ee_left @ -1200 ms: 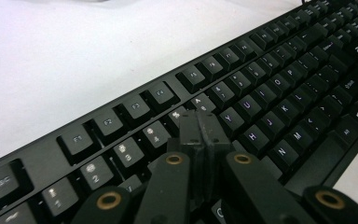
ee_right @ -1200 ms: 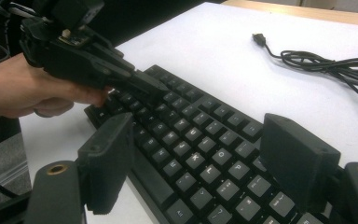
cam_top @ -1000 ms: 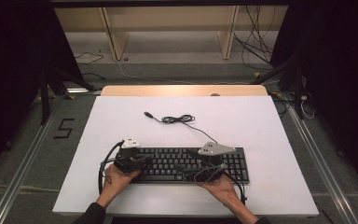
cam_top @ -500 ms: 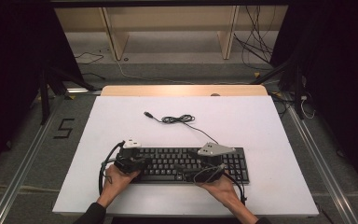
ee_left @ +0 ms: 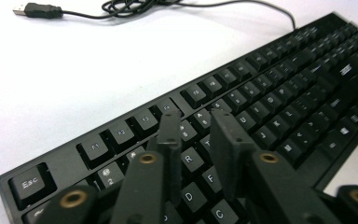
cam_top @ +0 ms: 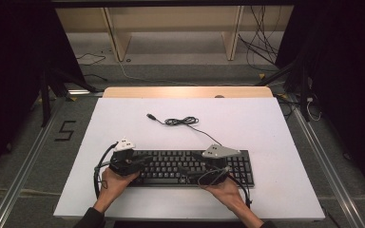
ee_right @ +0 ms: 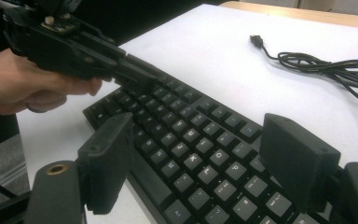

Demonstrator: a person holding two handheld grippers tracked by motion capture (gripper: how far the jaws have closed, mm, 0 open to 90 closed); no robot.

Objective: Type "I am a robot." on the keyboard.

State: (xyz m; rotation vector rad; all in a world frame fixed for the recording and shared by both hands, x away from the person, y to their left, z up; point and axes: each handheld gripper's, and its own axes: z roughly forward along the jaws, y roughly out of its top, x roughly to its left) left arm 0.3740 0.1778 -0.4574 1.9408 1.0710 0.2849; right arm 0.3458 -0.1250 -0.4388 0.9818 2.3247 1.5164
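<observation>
A black keyboard [cam_top: 190, 167] lies near the front edge of the white table [cam_top: 266, 128]. Its cable [cam_top: 180, 121] is coiled behind it and ends in a USB plug [cam_top: 150, 116]. My left gripper [cam_top: 141, 163] hovers low over the keyboard's left end. In the left gripper view the jaws [ee_left: 196, 135] stand a narrow gap apart above the letter keys [ee_left: 270, 93]; they have just been opening, with nothing between them. My right gripper [cam_top: 187, 171] points leftward over the keyboard's right half, its jaws [ee_right: 196, 158] wide open above the keys [ee_right: 191, 135]. The right gripper view also catches the left gripper [ee_right: 142, 77] and its hand.
A wooden strip [cam_top: 185, 92] borders the table's far edge, with shelf legs and loose cables [cam_top: 261, 52] on the floor behind. Metal rails [cam_top: 323, 156] run along both sides. A "5" mark [cam_top: 64, 130] is on the floor to the left.
</observation>
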